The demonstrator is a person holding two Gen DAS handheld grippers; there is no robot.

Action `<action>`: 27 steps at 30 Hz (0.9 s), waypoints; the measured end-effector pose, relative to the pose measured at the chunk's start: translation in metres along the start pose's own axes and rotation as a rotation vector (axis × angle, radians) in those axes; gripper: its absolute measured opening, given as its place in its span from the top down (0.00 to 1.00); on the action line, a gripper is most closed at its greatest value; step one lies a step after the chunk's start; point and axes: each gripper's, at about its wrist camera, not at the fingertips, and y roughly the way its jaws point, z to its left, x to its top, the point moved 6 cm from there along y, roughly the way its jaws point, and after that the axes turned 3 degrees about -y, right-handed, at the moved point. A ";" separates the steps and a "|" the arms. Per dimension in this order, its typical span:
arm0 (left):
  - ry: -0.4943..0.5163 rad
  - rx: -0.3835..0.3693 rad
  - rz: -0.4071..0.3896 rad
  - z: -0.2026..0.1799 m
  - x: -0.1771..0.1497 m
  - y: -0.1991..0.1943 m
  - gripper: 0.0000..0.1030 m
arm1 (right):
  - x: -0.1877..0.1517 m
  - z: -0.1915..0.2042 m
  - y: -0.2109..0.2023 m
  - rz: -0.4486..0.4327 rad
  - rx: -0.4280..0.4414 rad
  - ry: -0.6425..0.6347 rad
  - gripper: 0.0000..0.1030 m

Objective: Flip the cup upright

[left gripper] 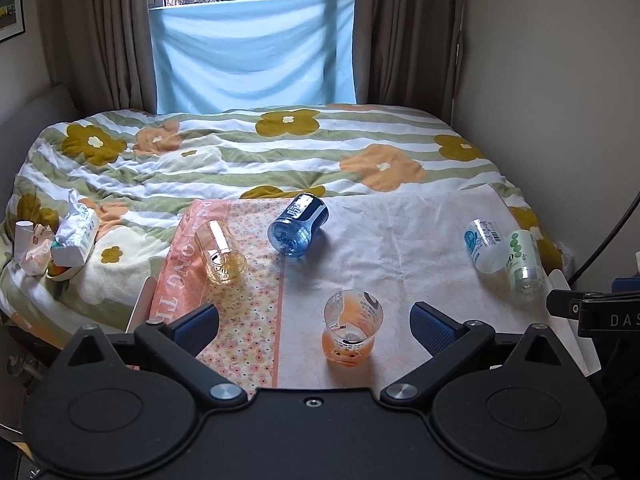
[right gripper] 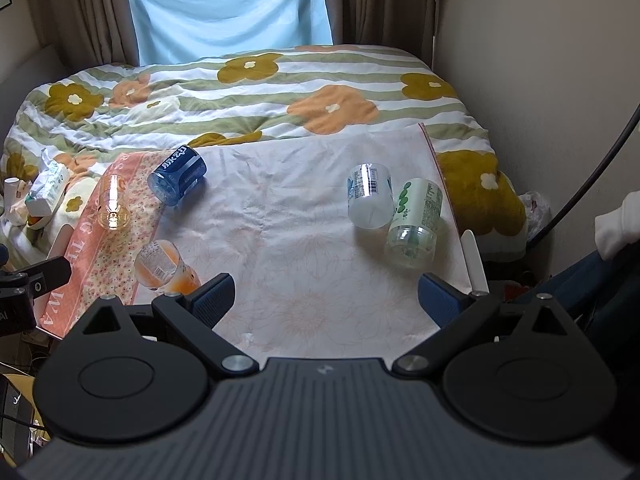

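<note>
Several plastic cups lie on a pale cloth on the bed. An orange cup stands mouth up close in front of my left gripper, which is open and empty; it also shows in the right wrist view. A clear amber cup, a blue cup, a white-blue cup and a green-white cup lie on their sides. My right gripper is open and empty, short of the two right cups.
A flowered quilt covers the bed. A tissue pack and small items lie at the bed's left edge. Walls close in on the right, curtains and a blue sheet at the back. A white strip stands at the cloth's right edge.
</note>
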 end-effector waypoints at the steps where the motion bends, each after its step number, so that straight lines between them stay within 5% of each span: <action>1: 0.001 0.000 0.000 0.000 0.000 0.000 0.00 | 0.000 0.000 0.000 0.000 0.000 -0.001 0.00; 27: 0.002 0.003 0.012 0.001 -0.006 0.003 0.00 | -0.003 -0.003 0.002 0.006 -0.003 -0.001 0.00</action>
